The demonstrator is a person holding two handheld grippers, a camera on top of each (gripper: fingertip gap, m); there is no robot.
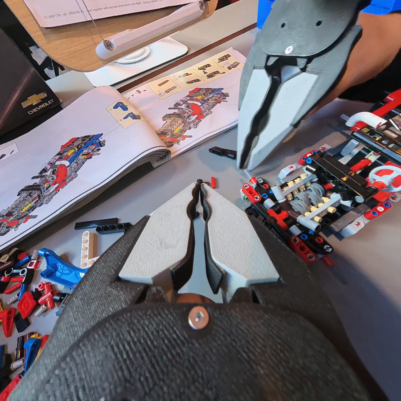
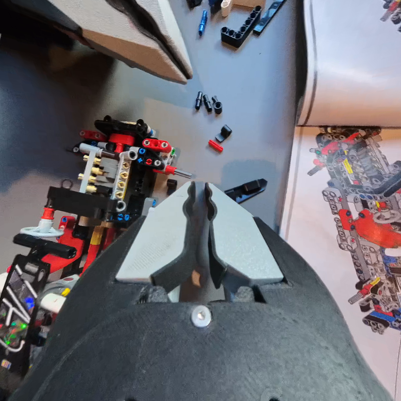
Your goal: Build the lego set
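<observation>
The part-built lego car (image 1: 325,195) lies on the grey table at the right; it also shows in the right wrist view (image 2: 112,173). My left gripper (image 1: 200,184) is shut, low over the table, its tips next to a red pin (image 1: 213,181); I see nothing sure in its grasp. In the right wrist view the left gripper (image 2: 188,79) hangs above three black pins (image 2: 207,103). My right gripper (image 2: 199,184) has a narrow bare gap between its pads and hovers by the car's grey axle (image 2: 182,173), not touching it. The right gripper also shows in the left wrist view (image 1: 244,166).
The open manual (image 1: 86,152) lies at the back left. A black clip (image 2: 224,132) and a long black piece (image 2: 247,189) lie near the pins. A black beam (image 1: 112,227), a blue part (image 1: 58,269) and a heap of loose pieces (image 1: 21,293) lie at the left. My right fingertips sit around 8 centimeters from my left ones. Between my right fingertips and the red pin (image 1: 213,181) there is roughly 4 centimeters. Look for it in the right wrist view (image 2: 216,147) too.
</observation>
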